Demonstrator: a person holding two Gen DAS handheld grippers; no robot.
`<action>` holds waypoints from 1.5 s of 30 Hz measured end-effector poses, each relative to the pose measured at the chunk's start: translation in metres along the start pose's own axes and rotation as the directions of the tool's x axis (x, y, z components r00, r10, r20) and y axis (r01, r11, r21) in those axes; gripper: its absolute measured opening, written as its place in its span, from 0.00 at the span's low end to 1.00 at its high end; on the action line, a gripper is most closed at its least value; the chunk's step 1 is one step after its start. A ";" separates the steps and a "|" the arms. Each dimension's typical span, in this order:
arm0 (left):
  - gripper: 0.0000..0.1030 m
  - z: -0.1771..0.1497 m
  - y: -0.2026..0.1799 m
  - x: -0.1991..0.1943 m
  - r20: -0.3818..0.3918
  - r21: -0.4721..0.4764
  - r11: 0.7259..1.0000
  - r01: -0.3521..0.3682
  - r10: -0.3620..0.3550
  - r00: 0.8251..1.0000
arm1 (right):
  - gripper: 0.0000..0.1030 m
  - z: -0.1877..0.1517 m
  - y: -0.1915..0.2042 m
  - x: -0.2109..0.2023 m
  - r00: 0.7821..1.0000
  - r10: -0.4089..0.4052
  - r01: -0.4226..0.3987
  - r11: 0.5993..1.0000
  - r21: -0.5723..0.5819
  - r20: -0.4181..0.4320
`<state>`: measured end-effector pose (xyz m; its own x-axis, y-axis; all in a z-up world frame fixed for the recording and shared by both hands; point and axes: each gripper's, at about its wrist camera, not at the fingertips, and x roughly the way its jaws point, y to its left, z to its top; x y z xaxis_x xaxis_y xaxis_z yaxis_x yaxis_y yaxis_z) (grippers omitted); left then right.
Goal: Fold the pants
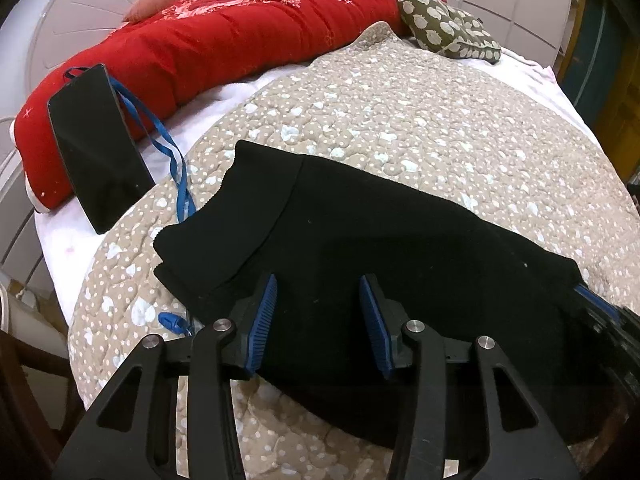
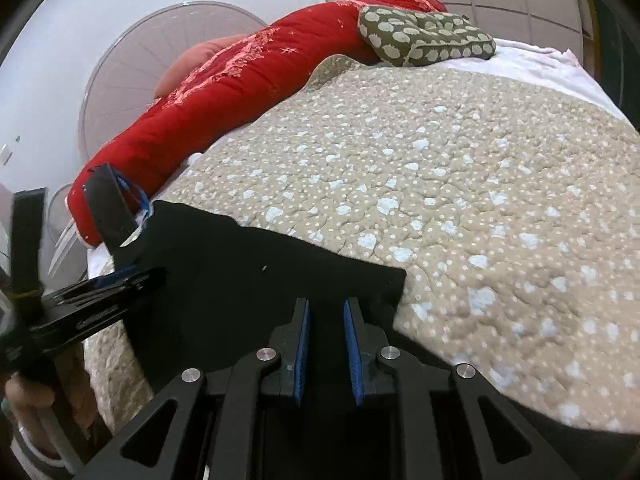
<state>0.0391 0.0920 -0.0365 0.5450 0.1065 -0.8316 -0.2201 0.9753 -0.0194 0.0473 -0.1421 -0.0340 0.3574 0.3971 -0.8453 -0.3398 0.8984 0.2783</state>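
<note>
One pair of black pants (image 1: 360, 248) lies folded on a beige quilt (image 1: 420, 128) covering a bed. Two tongs hover above them: left tongs (image 1: 318, 300) and right tongs (image 2: 326, 312), both apart, gripping nothing. Beyond: one phone (image 1: 96, 148), one red comforter (image 1: 224, 36), one green cushion (image 1: 444, 26).

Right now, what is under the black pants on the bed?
The black pants lie on the beige dotted quilt. At their left end the blue lanyard from the phone runs under the fabric and its clip reappears at the near edge. Anything else beneath is covered.
</note>
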 end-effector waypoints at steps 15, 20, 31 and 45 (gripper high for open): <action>0.51 -0.031 -0.026 -0.039 0.021 0.027 0.991 0.130 -0.130 0.991 | 0.18 -0.090 -0.004 -0.071 0.995 -0.105 0.104 0.989 -0.107 -0.003; 0.60 -0.052 -0.055 -0.033 0.012 0.120 0.989 0.086 -0.088 0.996 | 0.18 -0.109 -0.033 -0.090 0.999 -0.033 0.033 0.999 -0.008 0.006; 0.60 -0.055 -0.103 -0.044 -0.045 0.185 0.961 0.207 -0.202 0.978 | 0.19 -0.162 -0.106 -0.159 0.993 -0.096 0.084 0.981 0.172 0.061; 0.60 -0.072 -0.300 -0.069 -0.284 0.480 0.692 0.539 -0.459 0.842 | 0.41 -0.212 -0.162 -0.232 0.971 -0.220 0.171 0.910 0.378 0.092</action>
<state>0.0091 -0.2218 -0.0138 0.3301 -0.4127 -0.8489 0.5301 0.8252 -0.1951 -0.1645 -0.4196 0.0201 0.5017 0.2048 -0.8404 0.0805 0.9563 0.2811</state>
